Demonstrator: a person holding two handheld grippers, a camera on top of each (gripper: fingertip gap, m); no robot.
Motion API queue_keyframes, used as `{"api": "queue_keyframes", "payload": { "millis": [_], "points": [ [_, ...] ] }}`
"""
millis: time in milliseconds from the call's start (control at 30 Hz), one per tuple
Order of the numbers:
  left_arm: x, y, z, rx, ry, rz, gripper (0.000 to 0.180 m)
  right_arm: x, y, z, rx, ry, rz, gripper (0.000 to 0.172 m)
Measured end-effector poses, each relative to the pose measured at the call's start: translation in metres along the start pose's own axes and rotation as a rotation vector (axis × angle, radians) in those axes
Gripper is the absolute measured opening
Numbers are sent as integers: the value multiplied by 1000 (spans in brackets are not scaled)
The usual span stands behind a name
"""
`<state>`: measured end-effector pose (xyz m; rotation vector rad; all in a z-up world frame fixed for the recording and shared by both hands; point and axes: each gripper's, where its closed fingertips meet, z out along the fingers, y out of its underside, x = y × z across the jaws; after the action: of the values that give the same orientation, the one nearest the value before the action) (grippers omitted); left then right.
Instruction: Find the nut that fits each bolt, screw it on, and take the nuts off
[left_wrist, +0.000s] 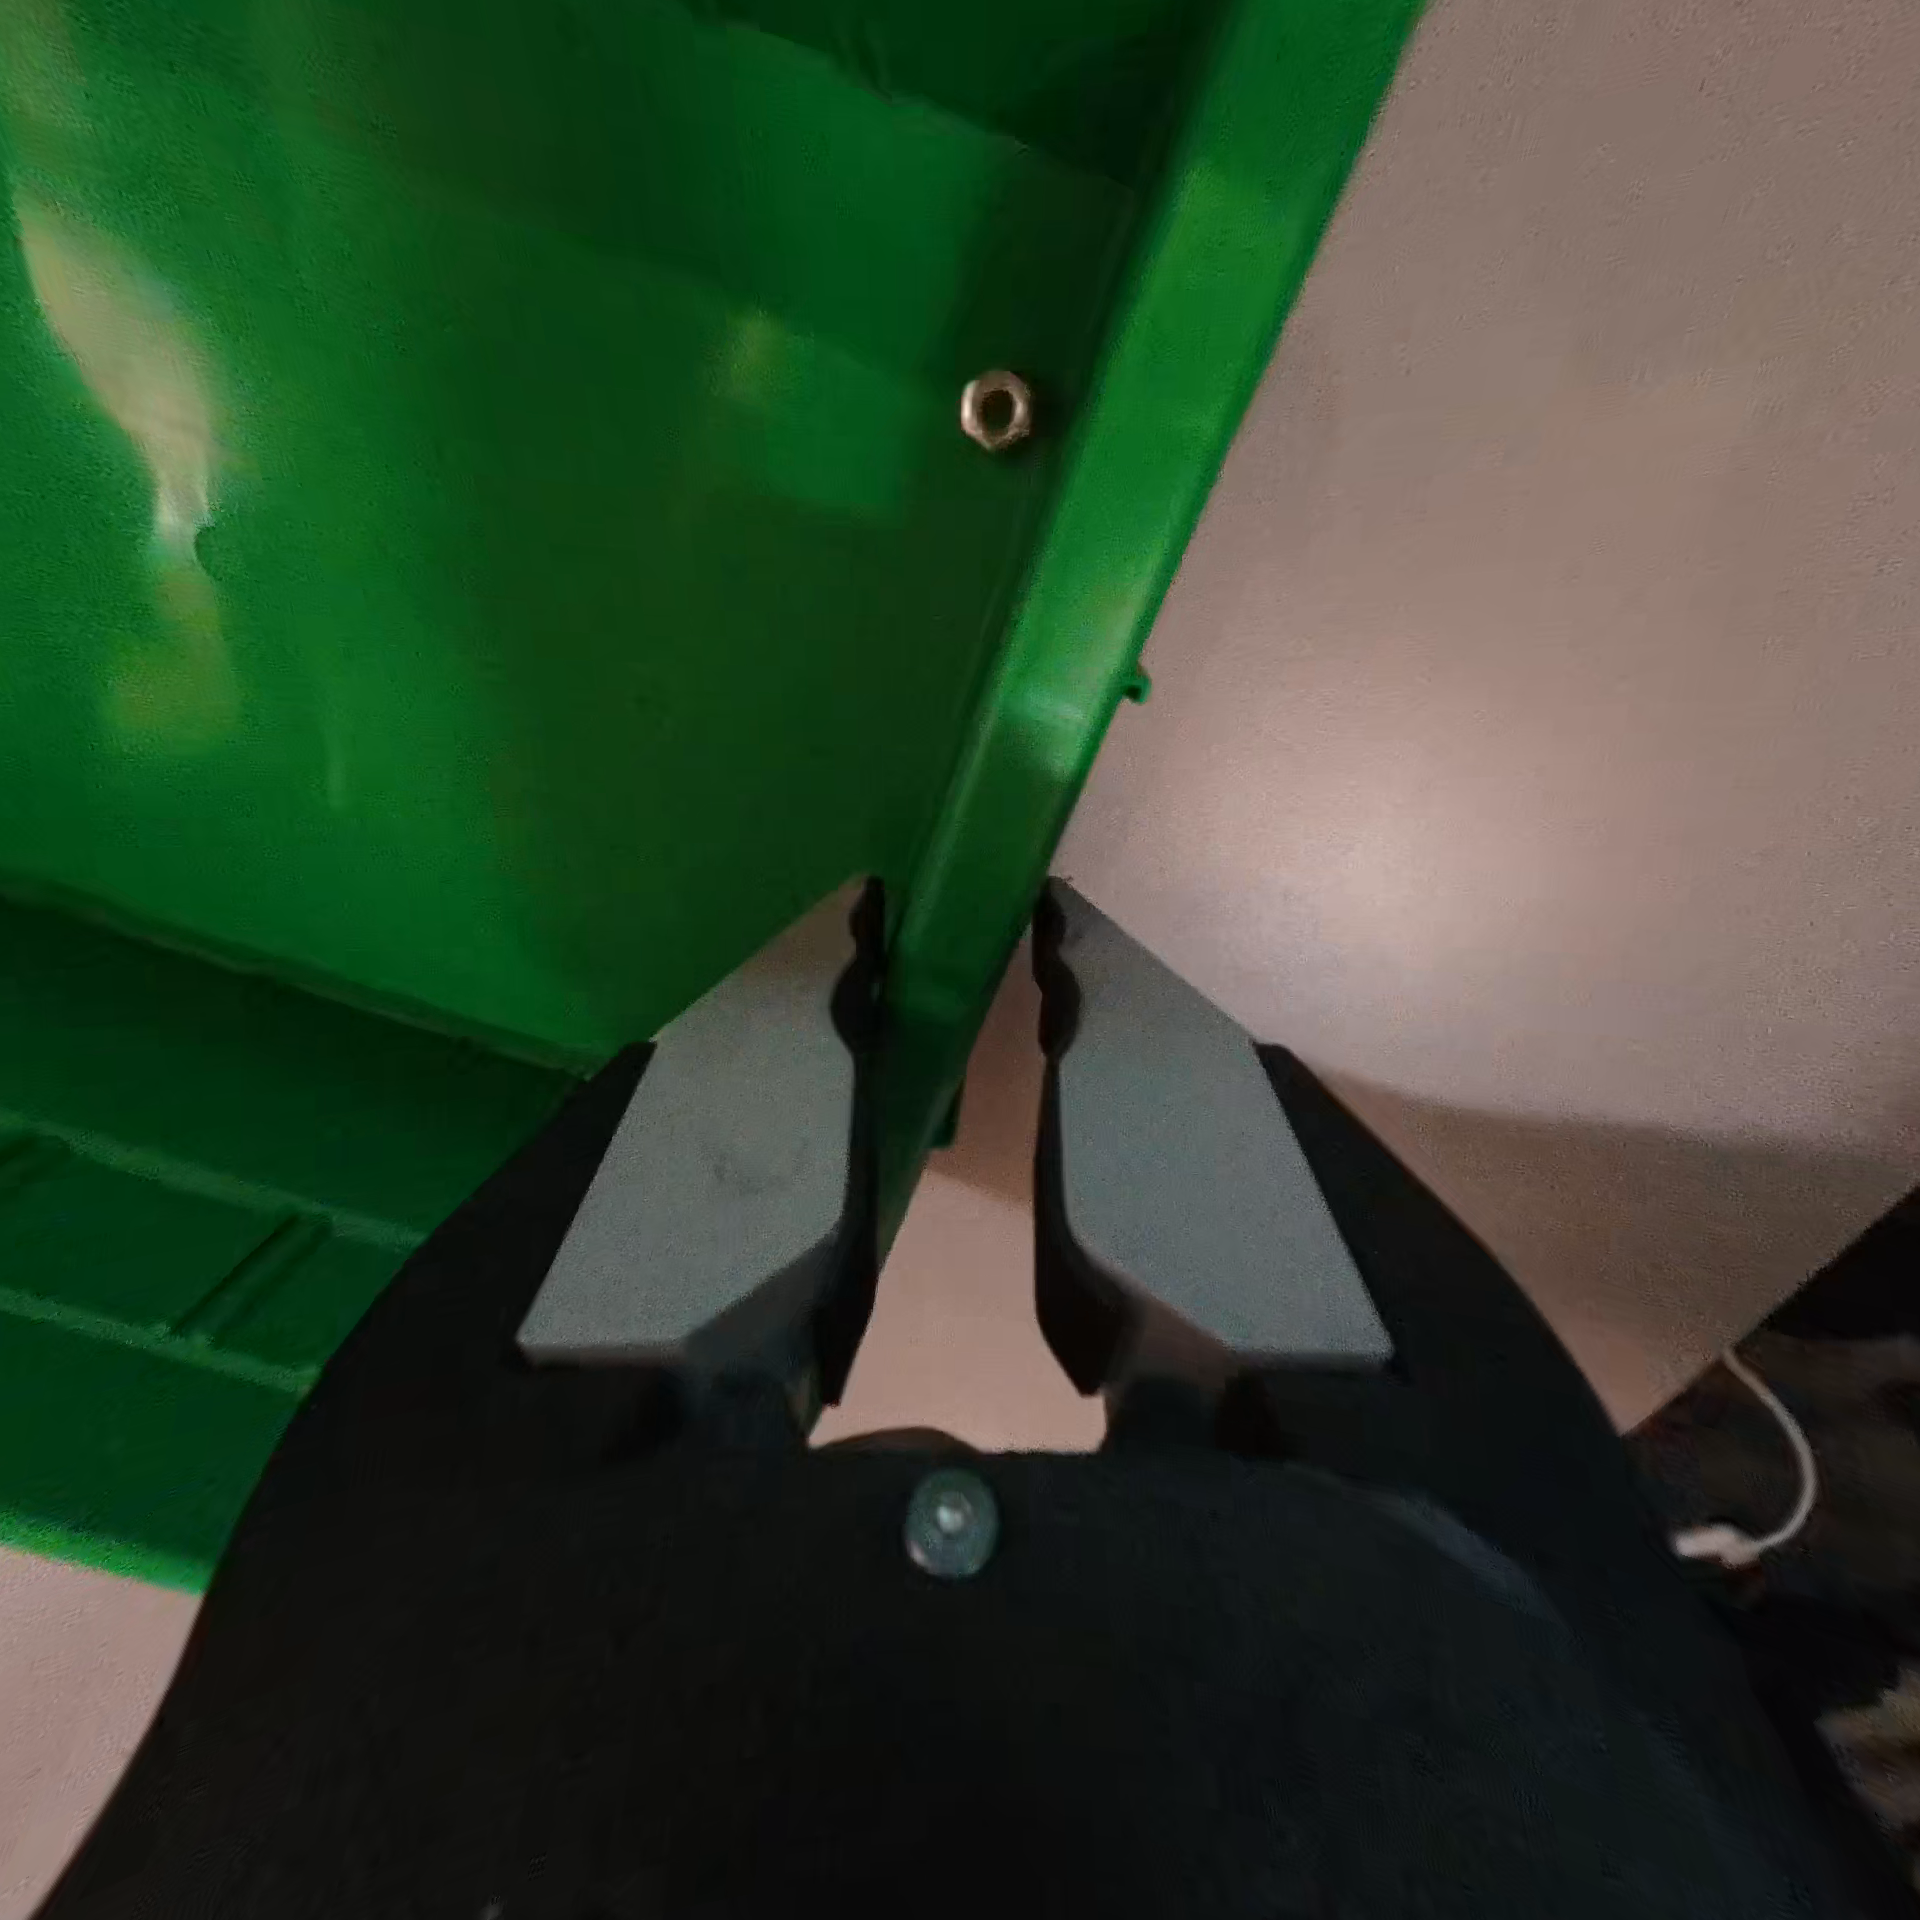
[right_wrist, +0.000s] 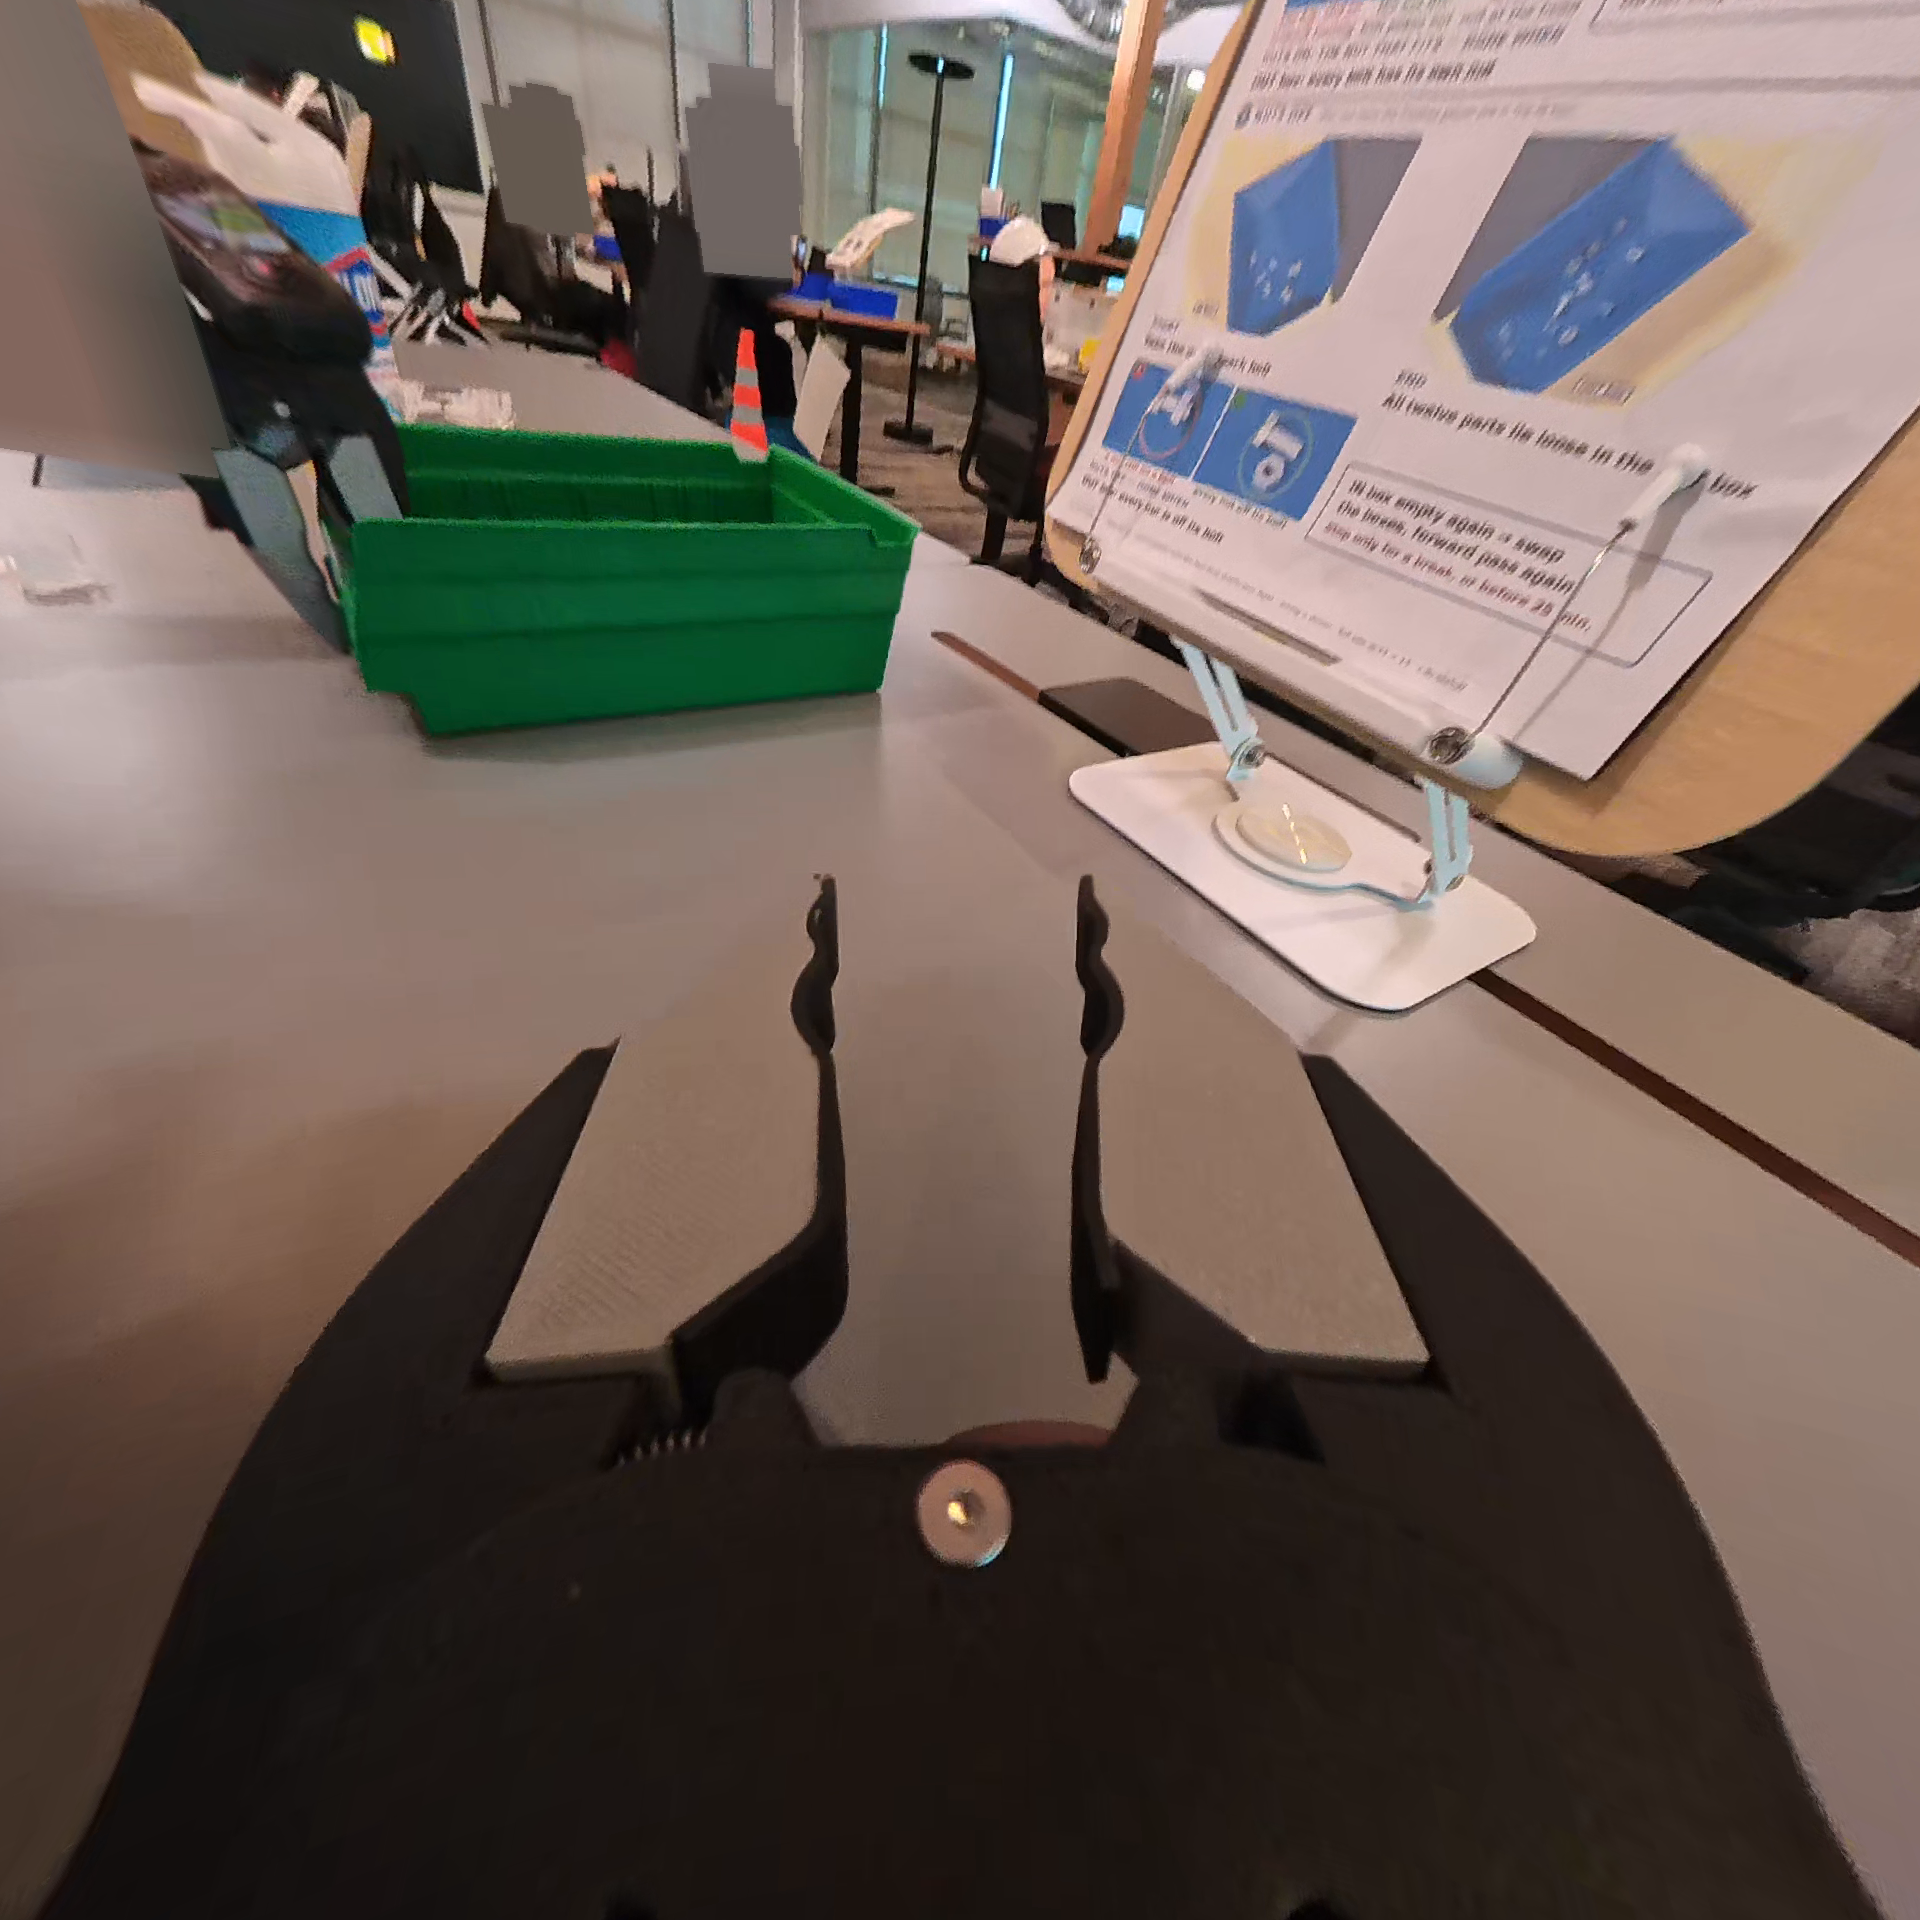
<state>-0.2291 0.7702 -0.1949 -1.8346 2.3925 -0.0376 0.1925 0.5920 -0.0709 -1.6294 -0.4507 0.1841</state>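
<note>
Bright green bin (right_wrist: 623, 623) on a pale grey table (right_wrist: 520, 883). Silvery nut (left_wrist: 995, 409) against the green floor. Black gripper (right_wrist: 956, 914) with grey finger (right_wrist: 675, 1195) faces. Orange-and-grey striped cone (right_wrist: 748, 405). White stand (right_wrist: 1299, 883), tan board (right_wrist: 1714, 748), blue-pictured sheet (right_wrist: 1455, 364).

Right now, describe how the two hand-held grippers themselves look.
Both look alike. The left hand-held gripper and right hand-held gripper have a broad black body with a silver screw at its middle, two flat grey fingers tapering forward, and wavy black pads along their inner edges.
</note>
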Motion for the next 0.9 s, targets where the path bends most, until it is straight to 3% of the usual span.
{"api": "queue_keyframes", "payload": {
  "millis": [100, 200, 300, 400, 567, 667, 800, 900],
  "points": [
    [1, -15, -42, 15, 130, 124, 23, -2, -6, -3, 21, -2, 5, 41],
    [-11, -26, -113, 27, 339, 111, 23, -10, -8, 0, 26, -38, 31, 40],
    [-32, -34, -146, 22, 430, 73, 25, -18, -4, 4, 0, -59, 19, 41],
    [-32, -42, -125, 22, 378, 83, 23, -26, -1, 5, -25, -69, -25, 41],
    [2, -35, -25, 26, 49, 184, 21, -36, -1, 8, -40, -87, -86, 40],
    [15, -28, 3, 37, -26, 144, 22, -36, 0, 9, -39, -95, -68, 39],
    [11, -64, -40, 260, -1, 114, 34, -38, 0, 10, -34, -118, -12, 39],
    [-32, -109, -89, 423, -96, 118, 23, -38, 0, 10, -32, -108, -23, 39]
  ]
}}
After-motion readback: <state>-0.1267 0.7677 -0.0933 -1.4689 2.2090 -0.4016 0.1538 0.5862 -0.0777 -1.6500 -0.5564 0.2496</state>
